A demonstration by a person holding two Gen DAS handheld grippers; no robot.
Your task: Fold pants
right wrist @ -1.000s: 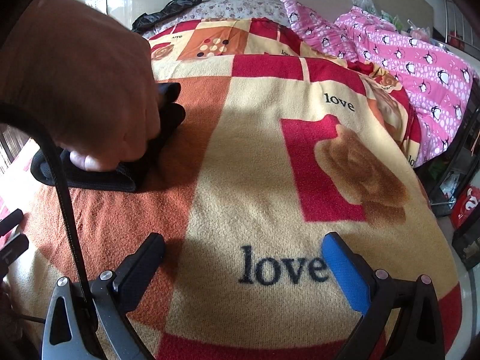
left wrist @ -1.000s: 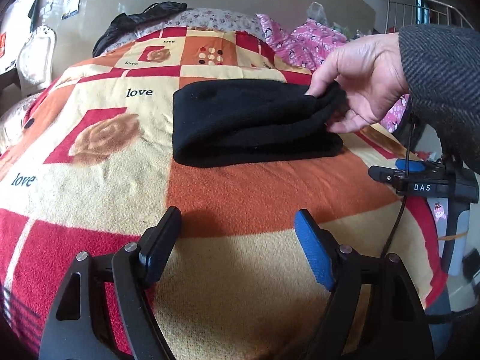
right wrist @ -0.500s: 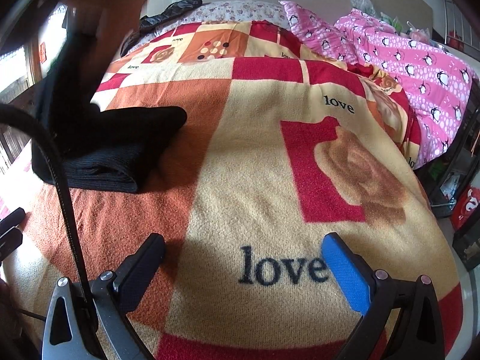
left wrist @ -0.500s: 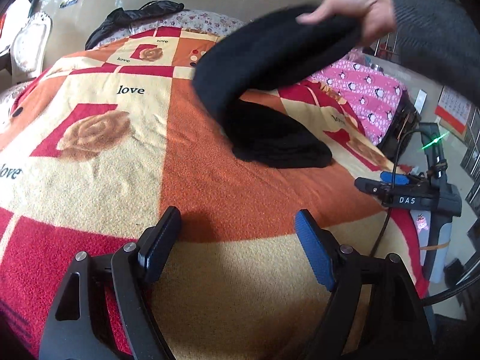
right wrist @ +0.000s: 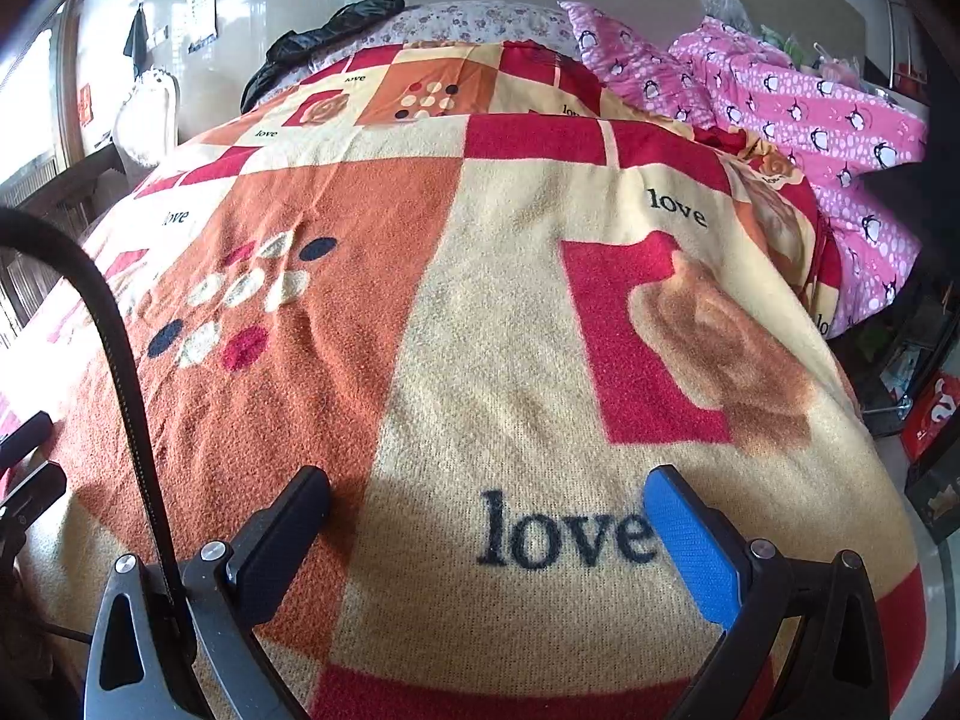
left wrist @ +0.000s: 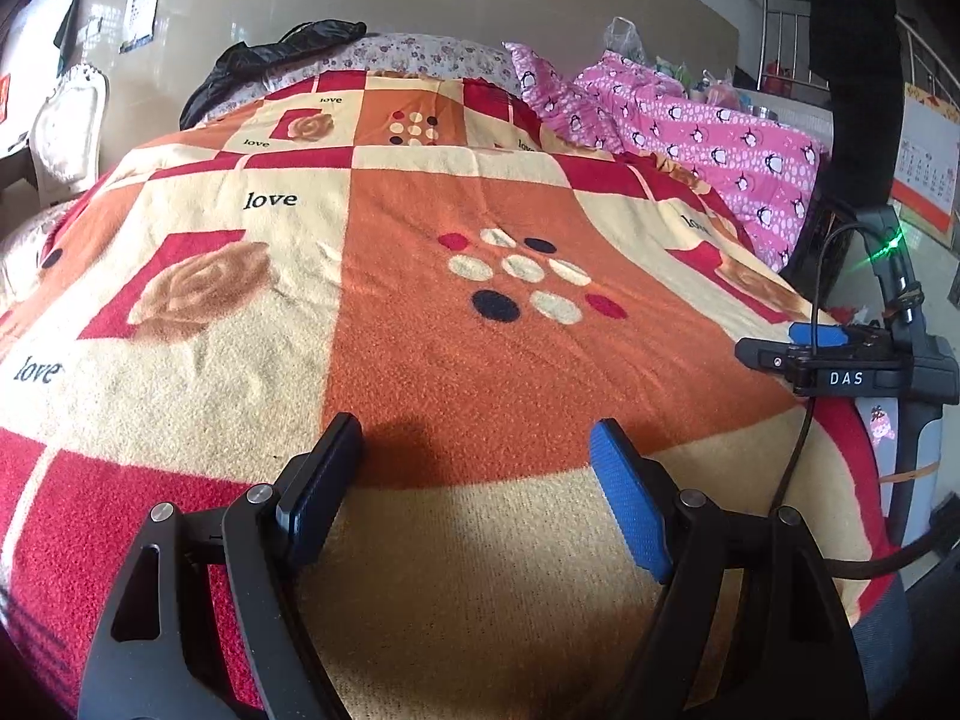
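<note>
The folded black pants no longer lie on the blanket point(left wrist: 420, 360). A black strip point(left wrist: 852, 72) hangs down at the top right edge of the left wrist view; I cannot tell whether it is the pants or a sleeve. My left gripper point(left wrist: 474, 438) stands open low over the blanket with nothing between its fingers. My right gripper point(right wrist: 486, 510) is open too, above the word "love", and nothing is in it. From the left wrist view the right gripper point(left wrist: 774, 348) rests at the bed's right edge, its cable trailing down.
A patterned red, orange and cream blanket covers the bed point(right wrist: 480, 300). A pink penguin quilt point(left wrist: 720, 138) is piled at the back right. A black garment point(left wrist: 276, 54) lies on the floral pillow by the wall. The bed's right edge drops to cluttered floor point(right wrist: 924, 396).
A person's hand lifted the folded black pants off the blanket and carried them up to the right, leaving the blanket bare. Both grippers stayed where they were, still open.
</note>
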